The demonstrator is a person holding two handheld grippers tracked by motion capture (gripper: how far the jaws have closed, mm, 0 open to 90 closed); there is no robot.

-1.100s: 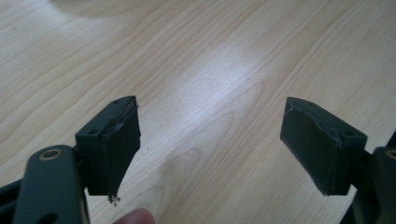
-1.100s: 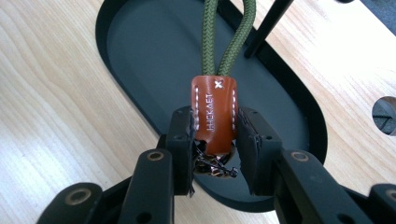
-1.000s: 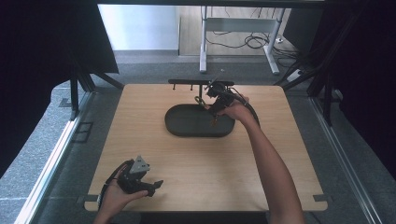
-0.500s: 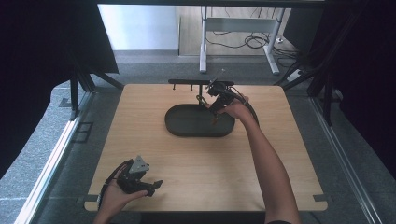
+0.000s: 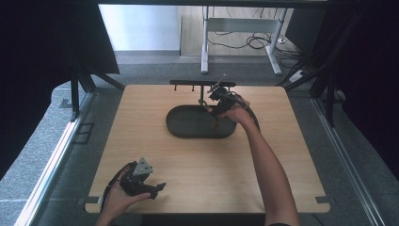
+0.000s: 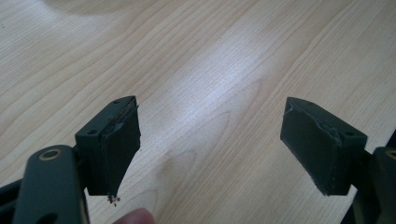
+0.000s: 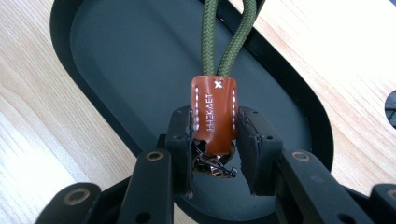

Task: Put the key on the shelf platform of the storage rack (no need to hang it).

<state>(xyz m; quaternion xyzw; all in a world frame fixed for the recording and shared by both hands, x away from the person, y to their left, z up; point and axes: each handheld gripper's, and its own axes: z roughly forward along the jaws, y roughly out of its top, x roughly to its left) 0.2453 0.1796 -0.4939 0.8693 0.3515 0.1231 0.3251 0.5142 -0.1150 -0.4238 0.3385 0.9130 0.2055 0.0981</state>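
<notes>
- High view: the right gripper (image 5: 212, 104) hangs over the far end of the dark oval tray (image 5: 188, 128), which sits toward the far edge of the table (image 5: 141, 117), just before a black rack (image 5: 188, 83). The left gripper (image 5: 141, 181) rests near the table's near left corner, well apart from the tray.
- Left gripper view: its fingers (image 6: 114, 142) stand wide apart, with bare wood between them.
- Right gripper view: the fingers (image 7: 182, 140) are clamped on a brown leather key tag (image 7: 214, 114) above the tray's floor. A green cord (image 7: 219, 32) loops up from the tag, and metal rings (image 7: 212, 163) hang below it.
</notes>
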